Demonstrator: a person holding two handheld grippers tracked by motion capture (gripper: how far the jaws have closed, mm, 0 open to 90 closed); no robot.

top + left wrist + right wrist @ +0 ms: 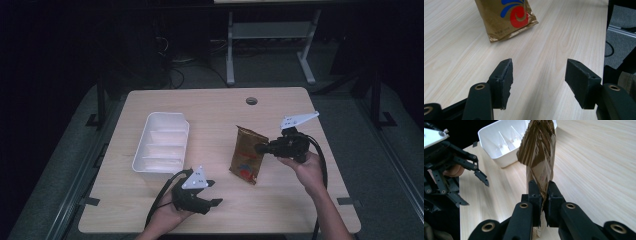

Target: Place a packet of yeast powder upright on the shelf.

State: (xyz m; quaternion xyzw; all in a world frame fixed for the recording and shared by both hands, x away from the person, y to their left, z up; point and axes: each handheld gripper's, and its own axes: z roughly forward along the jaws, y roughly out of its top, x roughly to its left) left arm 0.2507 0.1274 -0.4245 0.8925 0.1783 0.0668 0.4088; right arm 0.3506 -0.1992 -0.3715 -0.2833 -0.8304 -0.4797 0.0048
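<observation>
Right gripper (263, 147) is clamped on the edge of a crinkly gold foil snack bag (247, 154) standing mid-table on the light wood table (215, 110), right of a white plastic divided tray (162, 141), while the left gripper (216, 193) sits wide open and empty near the front edge.

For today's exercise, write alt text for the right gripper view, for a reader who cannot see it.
The right gripper pinches the edge of a gold-brown snack bag, which it holds above a light wooden table. Behind stands a white divided bin; the left gripper, open, is at the left edge.
</observation>
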